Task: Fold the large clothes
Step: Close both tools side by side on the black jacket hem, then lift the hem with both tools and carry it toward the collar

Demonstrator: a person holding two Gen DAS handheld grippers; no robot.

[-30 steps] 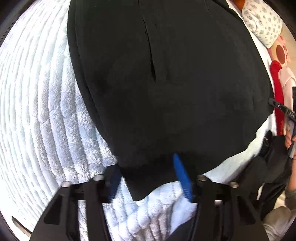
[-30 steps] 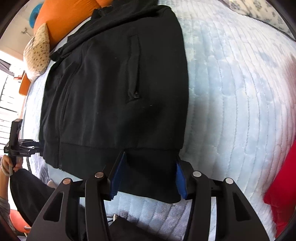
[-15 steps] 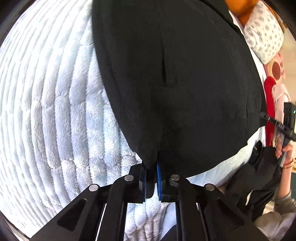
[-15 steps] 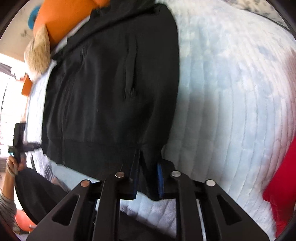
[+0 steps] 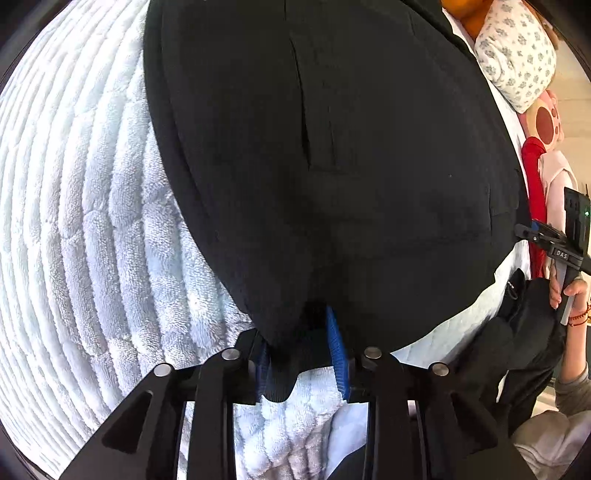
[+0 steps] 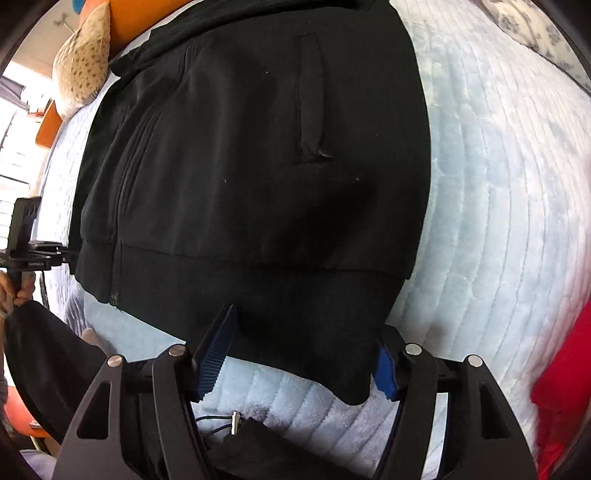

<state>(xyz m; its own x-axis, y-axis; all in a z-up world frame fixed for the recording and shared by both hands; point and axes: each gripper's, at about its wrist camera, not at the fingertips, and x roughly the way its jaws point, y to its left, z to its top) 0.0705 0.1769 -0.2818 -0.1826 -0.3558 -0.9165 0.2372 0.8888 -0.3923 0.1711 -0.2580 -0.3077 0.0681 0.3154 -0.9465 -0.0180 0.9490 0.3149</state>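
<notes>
In the left wrist view, the black zip-up fleece jacket (image 5: 332, 166) is lying flat on the white ribbed plush blanket (image 5: 92, 221) and is filling most of the picture. The left gripper (image 5: 301, 354) is pointing down at the corner of the jacket hem. Its jaws have just been opening a little; a fold of the hem is sitting between the blue pads, and I cannot tell if the pads are pressing on it. At the right edge, a white cushion with a grey flower print (image 5: 517, 55) and a pink plush toy with a red part (image 5: 543, 147) are lying beside the jacket. Lower there, a hand (image 5: 569, 291) is holding the handle of the other black gripper.

In the right wrist view, the same jacket (image 6: 258, 166) is spreading over the blanket (image 6: 498, 184), with its zipper running on the left and a pocket near the middle. The right gripper (image 6: 299, 354) is released: its jaws have just been opening wide, and the other hem corner is lying loose between them. An orange pillow (image 6: 147, 14) and a beige dotted cushion (image 6: 83, 62) are resting beyond the collar. A red cloth (image 6: 565, 387) is lying at the right edge, apart from the jacket.
</notes>
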